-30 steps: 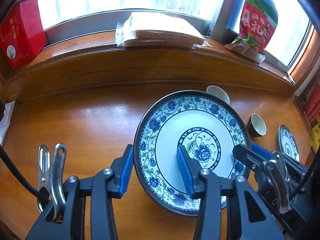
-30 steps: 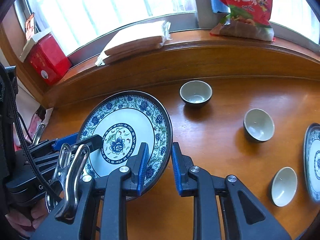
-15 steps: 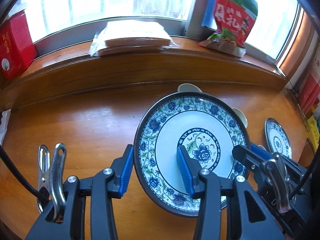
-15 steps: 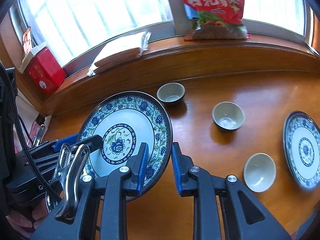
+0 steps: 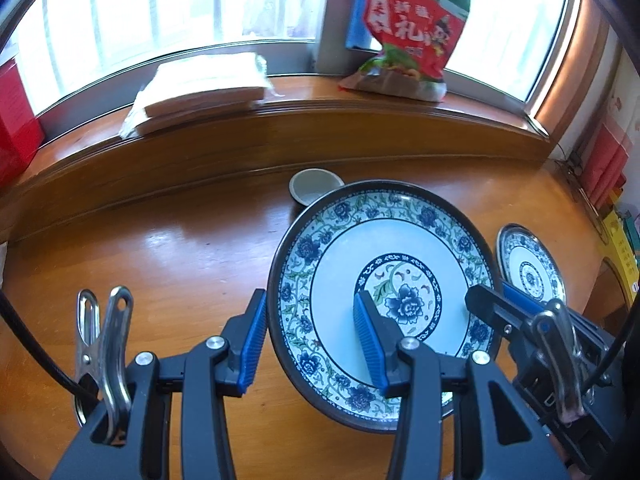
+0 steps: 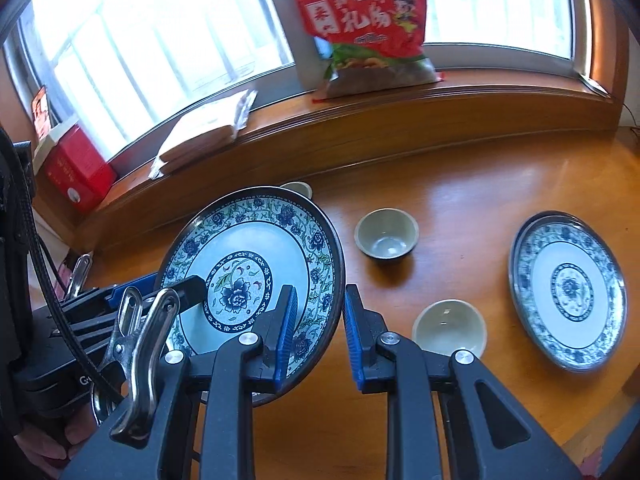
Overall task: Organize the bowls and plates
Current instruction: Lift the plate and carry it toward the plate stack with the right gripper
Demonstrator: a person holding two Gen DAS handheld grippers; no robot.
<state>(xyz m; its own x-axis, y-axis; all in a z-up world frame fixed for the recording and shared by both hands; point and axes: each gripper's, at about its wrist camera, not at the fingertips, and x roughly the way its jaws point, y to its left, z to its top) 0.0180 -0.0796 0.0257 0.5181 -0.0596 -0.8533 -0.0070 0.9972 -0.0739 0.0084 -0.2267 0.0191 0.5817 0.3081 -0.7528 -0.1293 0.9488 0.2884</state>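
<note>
Carried rightward above the table (image 6: 500, 176), the large plate (image 6: 256, 280) is now nearer the second plate (image 6: 568, 292). It is pinched by its rim in both the left gripper (image 5: 310, 340) and right gripper (image 6: 318, 332), probably for stacking there.

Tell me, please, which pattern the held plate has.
The plate has blue flowers with green vines on white and a dark rim; the right wrist view shows it best.

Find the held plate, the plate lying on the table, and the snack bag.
held plate (image 6: 256, 248), right wrist view, centre well
table plate (image 6: 568, 288), right wrist view, centre
snack bag (image 5: 412, 36), left wrist view, red front
</note>
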